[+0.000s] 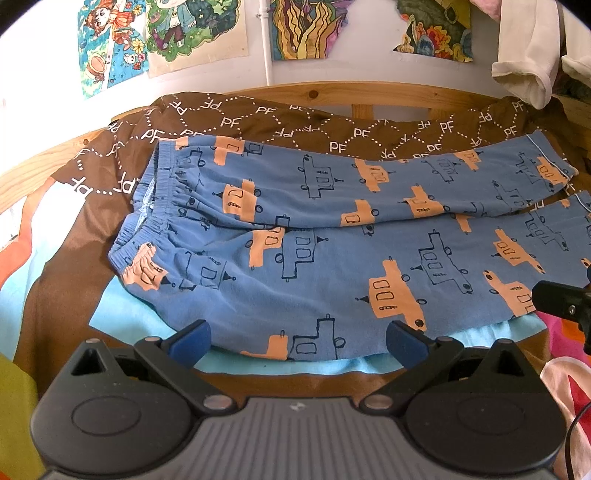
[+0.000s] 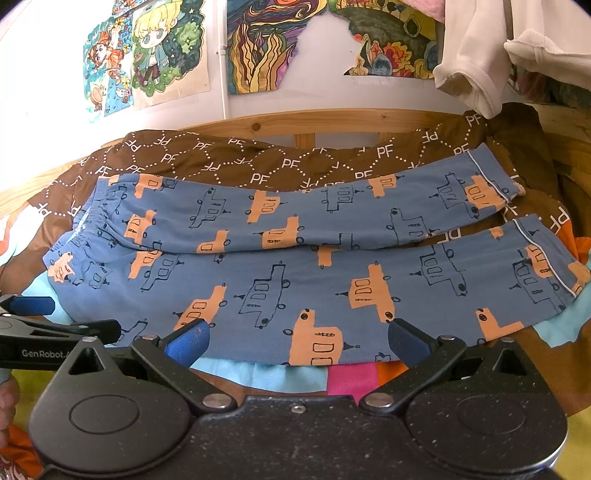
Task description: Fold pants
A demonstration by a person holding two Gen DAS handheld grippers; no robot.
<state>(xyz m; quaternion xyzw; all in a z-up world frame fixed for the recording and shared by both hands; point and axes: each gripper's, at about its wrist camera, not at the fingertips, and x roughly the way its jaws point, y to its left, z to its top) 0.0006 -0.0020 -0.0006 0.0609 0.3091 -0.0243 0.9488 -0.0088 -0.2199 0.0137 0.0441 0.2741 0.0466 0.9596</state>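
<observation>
Blue pants (image 1: 325, 236) with orange and outlined truck prints lie flat on the bed, waistband (image 1: 147, 218) to the left, both legs stretched to the right, cuffs (image 2: 535, 236) at the far right. The far leg lies beside the near leg with a narrow gap towards the cuffs. My left gripper (image 1: 297, 341) is open, its blue pads over the near edge of the pants by the seat. My right gripper (image 2: 299, 341) is open over the near edge of the near leg (image 2: 332, 295). The left gripper's finger (image 2: 33, 306) shows at the left of the right wrist view.
A brown "PF" blanket (image 1: 258, 125) lies under and behind the pants. A wooden bed frame (image 1: 332, 92) runs along the wall with drawings (image 1: 177, 29). White garments (image 2: 480, 55) hang at the upper right. Light blue, pink and orange bedding (image 2: 351, 376) lies near me.
</observation>
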